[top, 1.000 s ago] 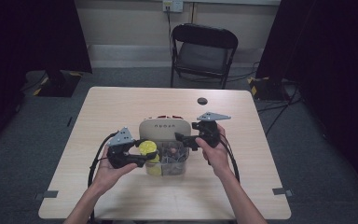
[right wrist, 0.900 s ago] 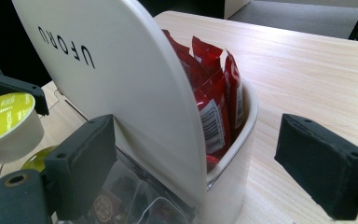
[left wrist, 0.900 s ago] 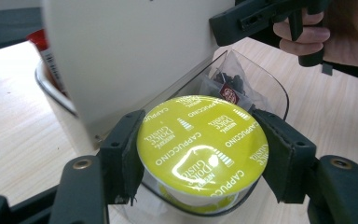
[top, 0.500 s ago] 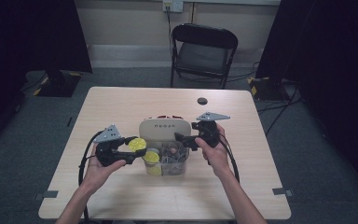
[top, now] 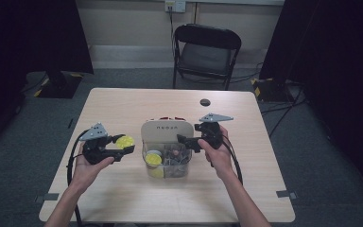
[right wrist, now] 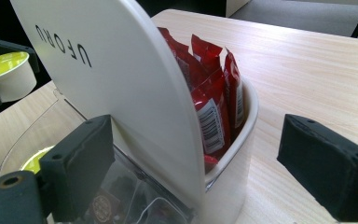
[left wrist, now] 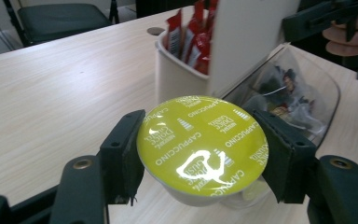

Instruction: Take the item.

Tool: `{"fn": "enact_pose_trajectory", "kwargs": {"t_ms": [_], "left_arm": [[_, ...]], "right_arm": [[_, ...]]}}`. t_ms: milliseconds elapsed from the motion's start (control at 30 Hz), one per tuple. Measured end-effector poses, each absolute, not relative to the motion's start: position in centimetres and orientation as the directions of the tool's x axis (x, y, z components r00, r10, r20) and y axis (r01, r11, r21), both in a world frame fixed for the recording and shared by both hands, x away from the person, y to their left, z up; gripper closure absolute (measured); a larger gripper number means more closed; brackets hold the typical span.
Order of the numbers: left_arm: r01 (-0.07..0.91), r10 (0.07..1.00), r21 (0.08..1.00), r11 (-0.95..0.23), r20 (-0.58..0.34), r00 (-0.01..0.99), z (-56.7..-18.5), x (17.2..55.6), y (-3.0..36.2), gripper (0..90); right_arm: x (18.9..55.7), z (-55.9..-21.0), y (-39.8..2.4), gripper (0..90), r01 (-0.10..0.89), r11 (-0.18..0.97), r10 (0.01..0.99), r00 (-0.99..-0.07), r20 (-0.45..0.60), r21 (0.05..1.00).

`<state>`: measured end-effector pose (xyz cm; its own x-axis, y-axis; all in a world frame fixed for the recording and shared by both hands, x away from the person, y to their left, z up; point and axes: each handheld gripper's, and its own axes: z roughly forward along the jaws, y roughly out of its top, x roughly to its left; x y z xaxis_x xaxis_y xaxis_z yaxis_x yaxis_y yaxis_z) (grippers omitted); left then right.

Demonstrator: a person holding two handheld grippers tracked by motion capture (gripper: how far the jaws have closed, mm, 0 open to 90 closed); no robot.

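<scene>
**Left claw lifts a capsule clear of the organiser**

My left claw (top: 123,147) is clamped on the yellow capsule (left wrist: 202,143), held level at about nine o'clock from the clear bin (top: 168,163), forearm coming in from six. My right claw (top: 185,140) stands apart, its jaws straddling the raised white lid (right wrist: 121,88) of the organiser, wrist level, pointing toward nine. Red sachets (right wrist: 212,105) sit in the rear cup at twelve o'clock on the desk (top: 123,198).

High view is looking forward and down over the pale wooden worktop (top: 123,198); both gripper views are sitting close, sharing the cream-and-clear plastic organiser box (left wrist: 242,42).
</scene>
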<state>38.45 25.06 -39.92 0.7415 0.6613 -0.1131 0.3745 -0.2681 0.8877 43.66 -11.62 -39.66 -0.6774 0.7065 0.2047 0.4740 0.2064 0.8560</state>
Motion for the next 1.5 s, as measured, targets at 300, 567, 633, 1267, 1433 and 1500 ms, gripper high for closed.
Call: {"fn": "enact_pose_trajectory", "kwargs": {"t_ms": [300, 567, 633, 1267, 1433, 1500], "left_arm": [[0.408, 0.703, 0.876, -0.258, -0.119, 0.701, -40.6, 38.8, 27.1, 37.7], [0.448, 0.728, 0.851, -0.276, -0.120, 0.675, -42.3, 39.6, 28.8, 37.8], [0.457, 0.737, 0.844, -0.281, -0.115, 0.666, -42.7, 39.8, 29.0, 37.8], [0.562, 0.798, 0.769, -0.304, -0.116, 0.591, -46.8, 42.6, 31.2, 37.8], [0.576, 0.811, 0.755, -0.313, -0.102, 0.575, -47.3, 43.0, 31.1, 37.8], [0.582, 0.818, 0.755, -0.303, -0.108, 0.565, -47.6, 43.2, 31.1, 37.8]], "right_arm": [[43.7, -39.7, -11.6, 9.8, 0.477, 0.212, 0.707, -0.678, 0.203, 0.853], [43.7, -39.7, -11.6, 9.5, 0.479, 0.209, 0.706, -0.677, 0.208, 0.852], [43.7, -39.7, -11.6, 9.6, 0.478, 0.211, 0.706, -0.678, 0.205, 0.853], [43.7, -39.7, -11.7, 9.8, 0.481, 0.212, 0.707, -0.676, 0.206, 0.851], [43.7, -39.8, -11.6, 9.6, 0.482, 0.213, 0.708, -0.676, 0.206, 0.850], [43.7, -39.8, -11.6, 9.6, 0.481, 0.216, 0.707, -0.677, 0.203, 0.850]]}}
